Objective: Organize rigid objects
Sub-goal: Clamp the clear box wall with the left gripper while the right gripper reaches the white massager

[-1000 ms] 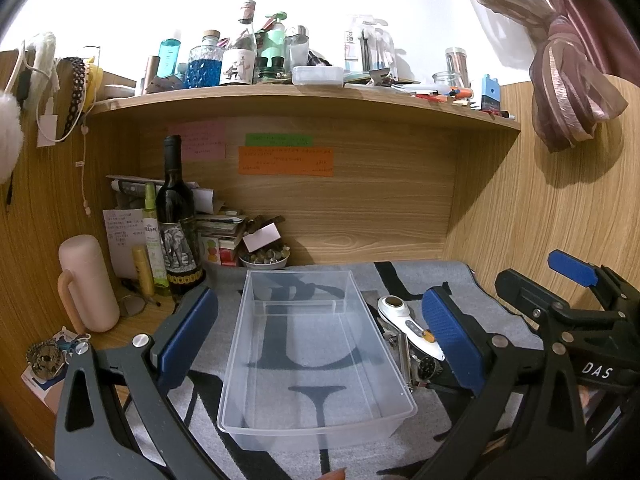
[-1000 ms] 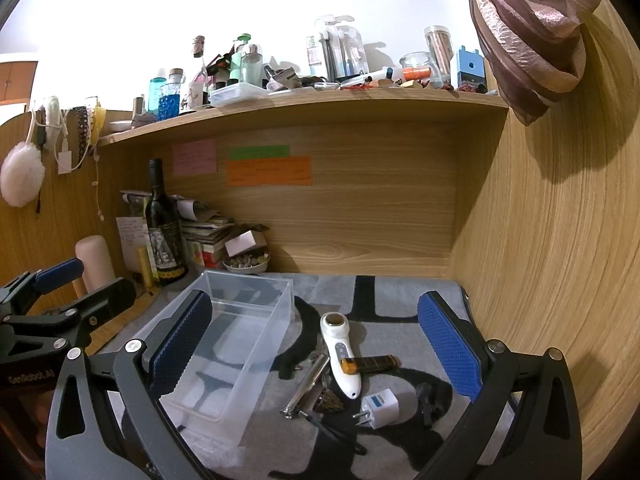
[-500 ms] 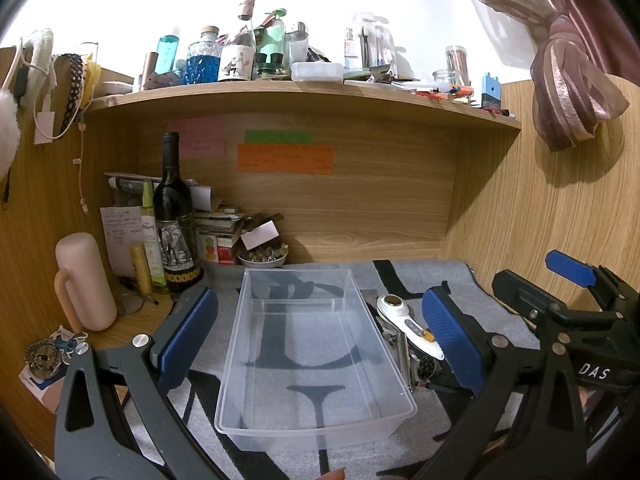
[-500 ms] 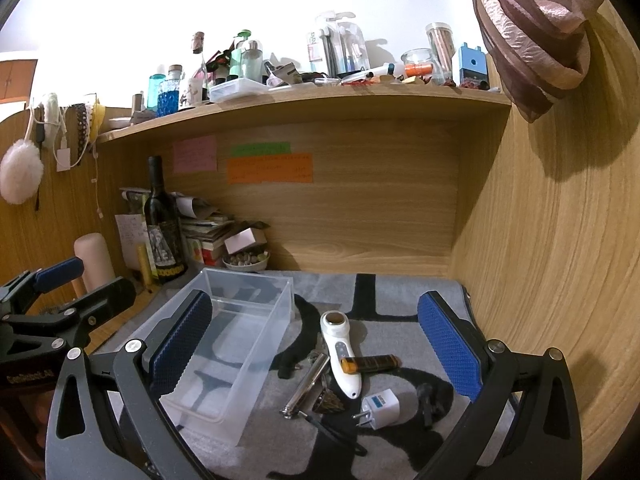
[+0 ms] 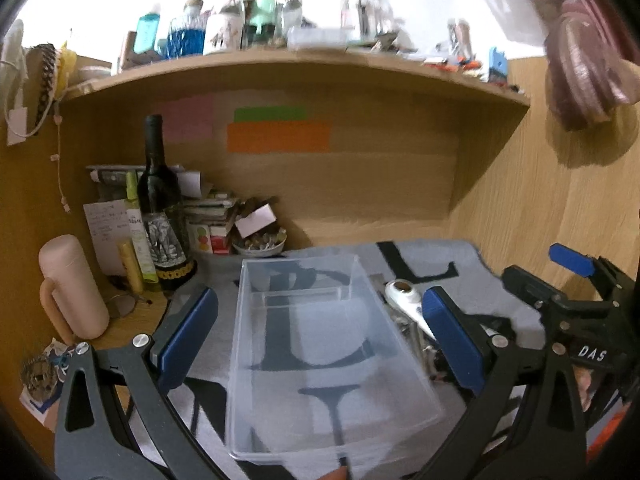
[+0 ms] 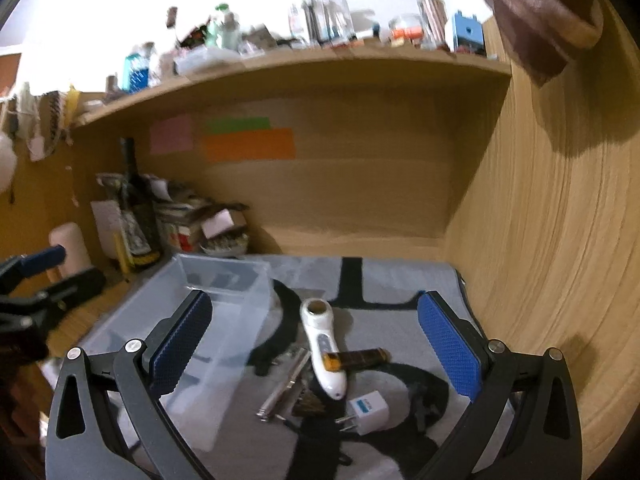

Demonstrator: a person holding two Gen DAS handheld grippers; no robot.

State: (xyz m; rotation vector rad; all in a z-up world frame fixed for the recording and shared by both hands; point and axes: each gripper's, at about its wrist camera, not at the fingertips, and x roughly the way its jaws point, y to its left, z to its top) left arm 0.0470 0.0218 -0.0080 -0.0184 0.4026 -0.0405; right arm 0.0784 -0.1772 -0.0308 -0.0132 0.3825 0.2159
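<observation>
Sitting lengthwise on the grey mat [image 5: 460, 268] in the left wrist view, the clear plastic bin [image 5: 320, 360] is rectangular, see-through and empty, so the mat's black lettering shows through its floor. Just right of the bin, the white handheld device [image 5: 404, 300] shows only its round head; the rest, and the metal pieces beside it, are hidden behind the blue pad of the left tool [image 5: 320, 340], whose jaws stand wide apart, one on each side of the bin, touching nothing. Right of the bin, the other tool's black frame is cut off by the picture's edge, and the whole view is slightly blurred. In the right wrist view the bin [image 6: 224, 312] lies at the left of the mat [image 6: 400, 288], partly behind the left pad of the right tool [image 6: 314, 352], which hangs wide open above the clutter, empty. Right of the bin, the white device [image 6: 322, 352] lies whole, with a brown cylinder [image 6: 356, 359] touching its side, a metal clip-like piece [image 6: 284, 388] between it and the bin, and a white plug adapter [image 6: 370, 412] near its narrow end. A dark piece under the device is too blurred to identify.
</observation>
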